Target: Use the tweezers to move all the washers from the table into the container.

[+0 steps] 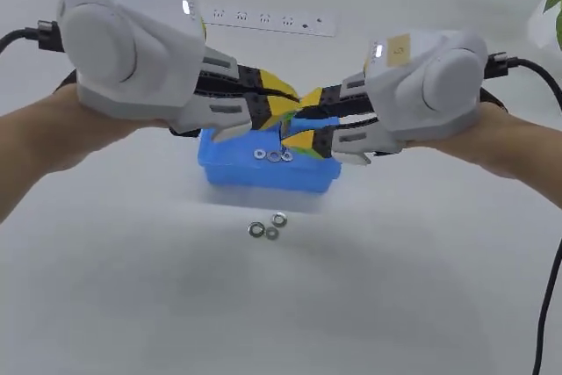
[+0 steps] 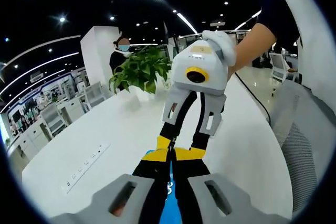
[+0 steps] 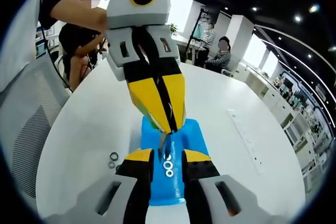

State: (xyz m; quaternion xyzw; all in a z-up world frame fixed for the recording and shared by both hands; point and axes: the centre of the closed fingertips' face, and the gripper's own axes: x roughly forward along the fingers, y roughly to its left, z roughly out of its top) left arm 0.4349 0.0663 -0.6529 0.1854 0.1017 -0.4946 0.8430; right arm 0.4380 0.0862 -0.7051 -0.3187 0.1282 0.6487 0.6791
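left tool (image 3: 167, 127) pinches tweezers (image 3: 160, 149) | right tool (image 3: 168, 157) parted | ring washers (image 1: 273, 156), blue container (image 1: 263, 178)

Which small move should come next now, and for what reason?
Probably swing the tweezers, pinched in the left tool, off the blue container and down toward the three washers on the table before it. Three other washers already lie inside the container, and the tweezers hang over them, so these three seem to be what is left.

Right tongs (image 1: 303, 120) and left tongs (image 1: 288, 104) block the container (image 1: 263, 175); washers (image 1: 268, 227) lie unobstructed.
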